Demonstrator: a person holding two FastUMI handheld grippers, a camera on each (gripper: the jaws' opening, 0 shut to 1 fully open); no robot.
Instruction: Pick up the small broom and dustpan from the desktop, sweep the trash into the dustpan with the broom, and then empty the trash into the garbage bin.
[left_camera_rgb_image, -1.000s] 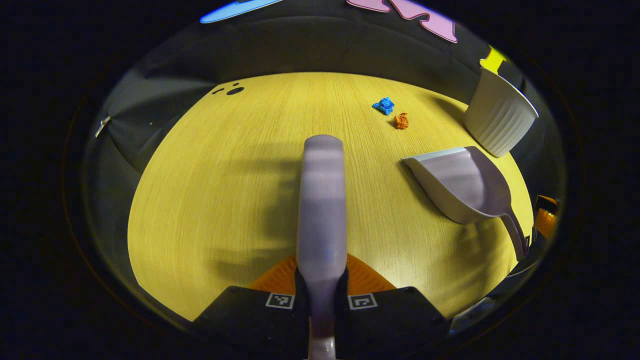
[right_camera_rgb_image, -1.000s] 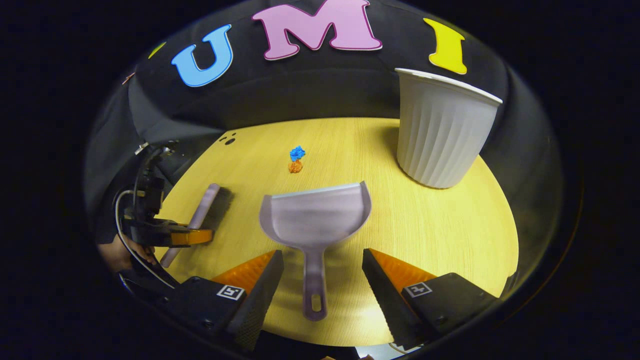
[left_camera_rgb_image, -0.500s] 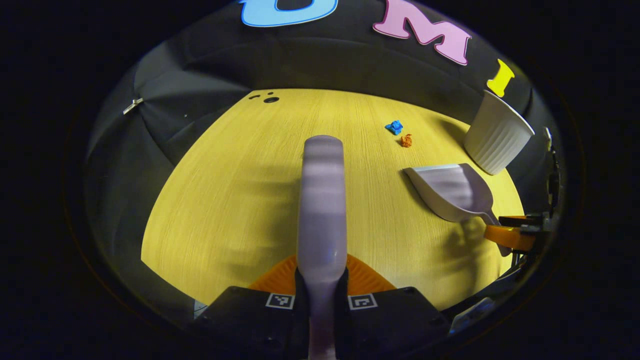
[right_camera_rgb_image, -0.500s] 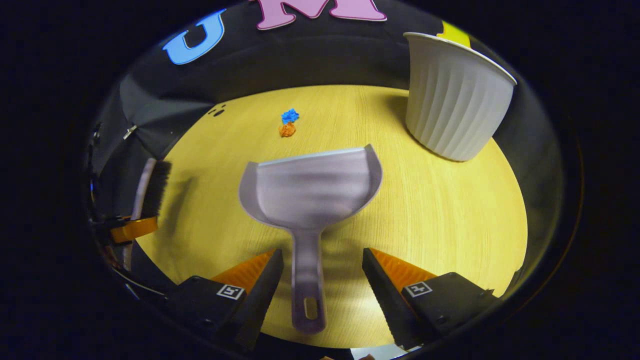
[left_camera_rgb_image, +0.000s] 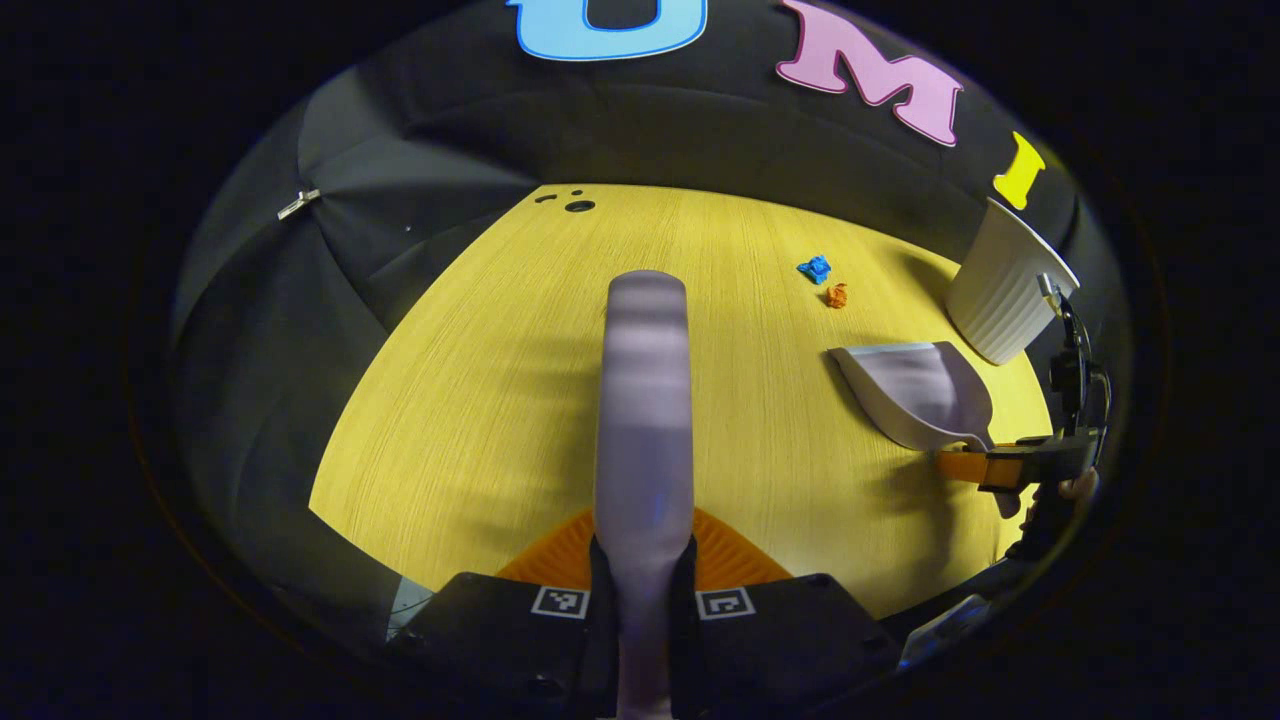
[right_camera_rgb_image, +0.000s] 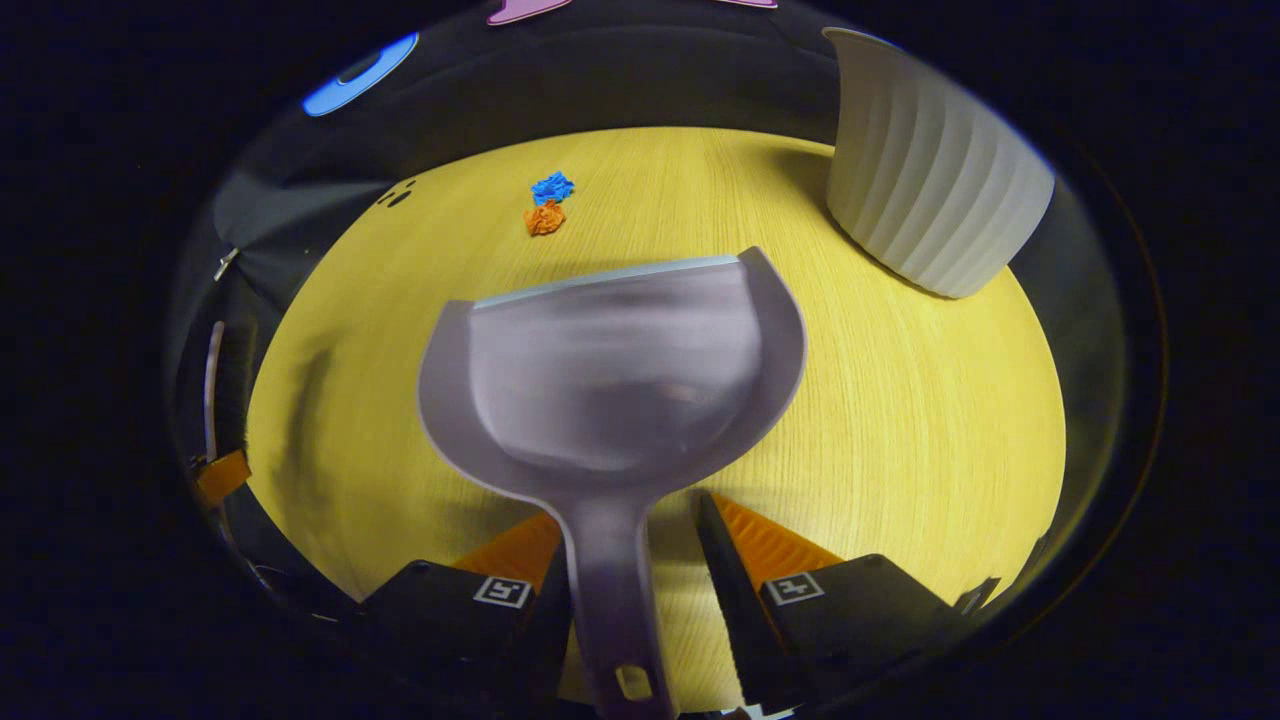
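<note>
On the yellow wood-grain table (left_camera_rgb_image: 480, 400) there is one small broom (left_camera_rgb_image: 643, 400), one dustpan (right_camera_rgb_image: 615, 370), one white ribbed garbage bin (right_camera_rgb_image: 930, 190) and two scraps of crumpled trash, one blue scrap (right_camera_rgb_image: 552, 187) and one orange scrap (right_camera_rgb_image: 544, 218), lying just beside each other toward the far side of the table. The left gripper (left_camera_rgb_image: 641, 575) has its jaws closed tight on the broom's handle, both fingers pressing on it, and the pale back of the broom runs straight ahead over the table in the left gripper view. The right gripper (right_camera_rgb_image: 640, 560) has its jaws set narrow around the dustpan's handle; the left finger lies against it, but a sliver of gap shows on the other side, so I cannot tell whether both press on it. The dustpan's mouth faces the two scraps, which lie well beyond its front lip. The bin stands upright at the far right of the table, apart from the dustpan. In the left gripper view the dustpan (left_camera_rgb_image: 915, 395) sits at the right, with the bin (left_camera_rgb_image: 1005, 295) behind it.
</note>
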